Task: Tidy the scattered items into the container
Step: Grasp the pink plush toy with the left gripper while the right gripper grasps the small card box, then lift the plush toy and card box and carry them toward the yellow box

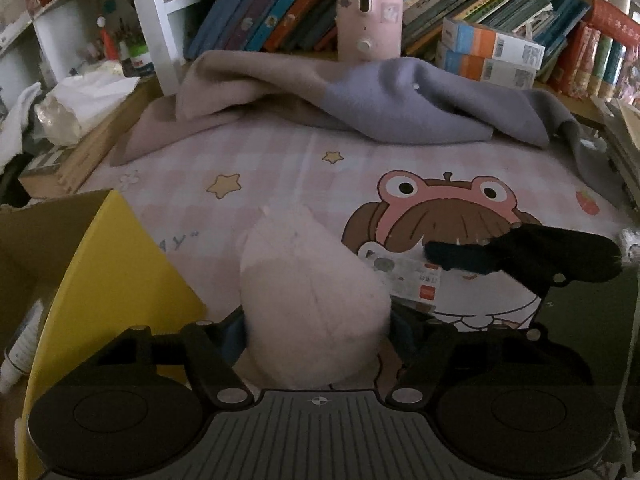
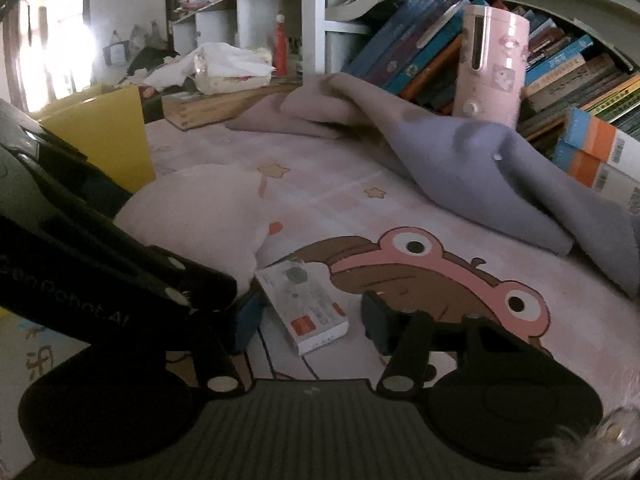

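A pale pink soft fabric bundle lies on the cartoon-print pink mat. It fills the gap of my left gripper, whose pads press on both its sides. A small white box with an orange patch lies flat on the mat, between the fingers of my right gripper. The right pad stands a little apart from that box, so the jaws are open. The yellow cardboard container stands open just left of the bundle. In the right wrist view the container is at the far left.
A crumpled beige and grey blanket lies across the back of the mat. Behind it stand a pink appliance, rows of books and orange-blue cartons. A plastic bag sits back left. A white tube lies inside the container.
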`<state>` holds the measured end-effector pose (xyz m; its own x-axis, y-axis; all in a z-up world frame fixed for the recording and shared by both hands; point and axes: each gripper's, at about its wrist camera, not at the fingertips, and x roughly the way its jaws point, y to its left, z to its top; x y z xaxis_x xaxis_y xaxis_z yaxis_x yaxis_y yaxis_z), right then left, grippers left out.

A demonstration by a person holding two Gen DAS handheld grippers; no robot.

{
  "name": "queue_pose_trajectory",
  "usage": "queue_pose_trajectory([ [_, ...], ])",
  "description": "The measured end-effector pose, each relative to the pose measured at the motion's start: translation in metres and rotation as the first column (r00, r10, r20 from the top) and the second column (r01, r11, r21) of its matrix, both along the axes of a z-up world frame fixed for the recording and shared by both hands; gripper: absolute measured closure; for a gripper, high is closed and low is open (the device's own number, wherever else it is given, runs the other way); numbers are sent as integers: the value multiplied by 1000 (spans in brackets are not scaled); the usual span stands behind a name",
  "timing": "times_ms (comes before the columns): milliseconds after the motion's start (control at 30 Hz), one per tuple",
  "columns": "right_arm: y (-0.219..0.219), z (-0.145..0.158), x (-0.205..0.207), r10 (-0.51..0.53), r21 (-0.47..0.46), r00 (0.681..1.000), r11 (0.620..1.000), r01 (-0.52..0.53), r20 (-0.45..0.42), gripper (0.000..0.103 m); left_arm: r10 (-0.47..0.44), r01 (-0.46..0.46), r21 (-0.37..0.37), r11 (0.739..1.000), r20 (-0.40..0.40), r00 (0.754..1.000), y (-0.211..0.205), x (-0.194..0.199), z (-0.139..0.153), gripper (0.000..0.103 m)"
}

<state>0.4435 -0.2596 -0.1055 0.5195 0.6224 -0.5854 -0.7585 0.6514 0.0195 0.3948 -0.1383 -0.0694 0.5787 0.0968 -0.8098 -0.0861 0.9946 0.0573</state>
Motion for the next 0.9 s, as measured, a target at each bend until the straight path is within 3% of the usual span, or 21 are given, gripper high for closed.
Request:
queue_pose_trajectory([
  [167,0,2,-3,5,-7,1000,1000,-5,-12,72,-24,24,0,1000,9,1000,-5,-3,4,39],
  [467,-13,24,-16,-74,-3,997,997,74,-16,74,-90,89,13,996,81,993,-21,-18,30,39],
  [633,-16,32,-33,-101,-47,994,994,103,50,74,-132,131,18,991,101,986,-26,-31,39,39],
  [900,-29,51,-58,-143,-60,988,987,147,63,74,-156,160,-20,987,133,979,-27,-57,57,39],
])
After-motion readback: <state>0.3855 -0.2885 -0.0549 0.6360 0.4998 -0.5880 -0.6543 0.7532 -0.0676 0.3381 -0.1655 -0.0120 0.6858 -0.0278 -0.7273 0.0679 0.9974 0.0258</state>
